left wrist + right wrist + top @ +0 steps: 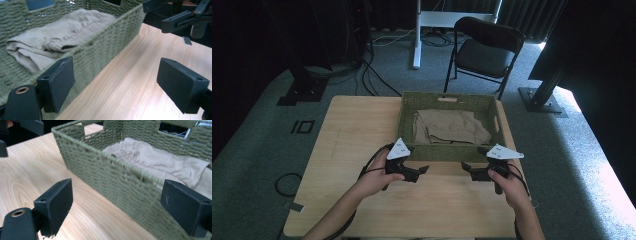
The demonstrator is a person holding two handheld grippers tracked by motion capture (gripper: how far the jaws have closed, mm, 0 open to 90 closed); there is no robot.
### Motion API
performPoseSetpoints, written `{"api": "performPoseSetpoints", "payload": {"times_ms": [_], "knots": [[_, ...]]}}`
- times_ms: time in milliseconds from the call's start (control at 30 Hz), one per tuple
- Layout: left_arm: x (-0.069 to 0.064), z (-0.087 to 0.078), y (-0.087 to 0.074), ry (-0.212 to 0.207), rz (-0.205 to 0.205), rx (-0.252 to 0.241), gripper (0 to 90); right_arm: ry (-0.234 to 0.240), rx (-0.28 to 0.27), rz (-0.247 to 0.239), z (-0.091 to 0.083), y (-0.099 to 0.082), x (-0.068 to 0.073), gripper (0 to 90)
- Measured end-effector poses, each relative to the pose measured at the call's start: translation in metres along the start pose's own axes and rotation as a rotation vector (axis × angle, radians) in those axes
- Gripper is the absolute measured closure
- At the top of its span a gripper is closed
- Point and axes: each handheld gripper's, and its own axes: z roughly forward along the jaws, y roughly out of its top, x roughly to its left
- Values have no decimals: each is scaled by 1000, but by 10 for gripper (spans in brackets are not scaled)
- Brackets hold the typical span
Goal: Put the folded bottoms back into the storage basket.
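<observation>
No legible text or labels.

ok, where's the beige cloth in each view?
High view: beige cloth at centre, inside the green basket.
Left gripper view: upper left, behind the basket wall.
Right gripper view: upper right, in the basket.
Shared landmark: the basket's near wall.

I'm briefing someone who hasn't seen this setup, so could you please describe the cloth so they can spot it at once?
On the light wooden table stands a green woven rectangular basket. Inside it lies the crumpled beige fabric garment, the one soft, pale thing there.
</observation>
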Motion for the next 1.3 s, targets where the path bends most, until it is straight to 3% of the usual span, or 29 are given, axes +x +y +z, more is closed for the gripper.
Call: {"api": "performPoseSetpoints", "payload": {"times_ms": [500,667,833,900,1033,1100,1300], "knots": [[-2,-3,-37,21,-14,43,158,-29,59,19,-2,-43,-2,106],[0,-4,-60,29,-41,64,158,-51,85,30,-6,-60,-6,106],[1,-2,-79,45,-23,119,159,-65,98,43,-10,-70,-8,106],[3,-2,-90,49,-58,127,159,-88,110,48,-13,-76,-10,106],[5,-5,-98,78,-62,141,159,-108,133,46,-15,-82,-11,106],[10,-11,-106,132,-73,150,159,-132,155,52,-17,-88,-12,106],[18,-21,-118,210,-112,162,159,-179,170,86,-24,-95,-14,106]]}}
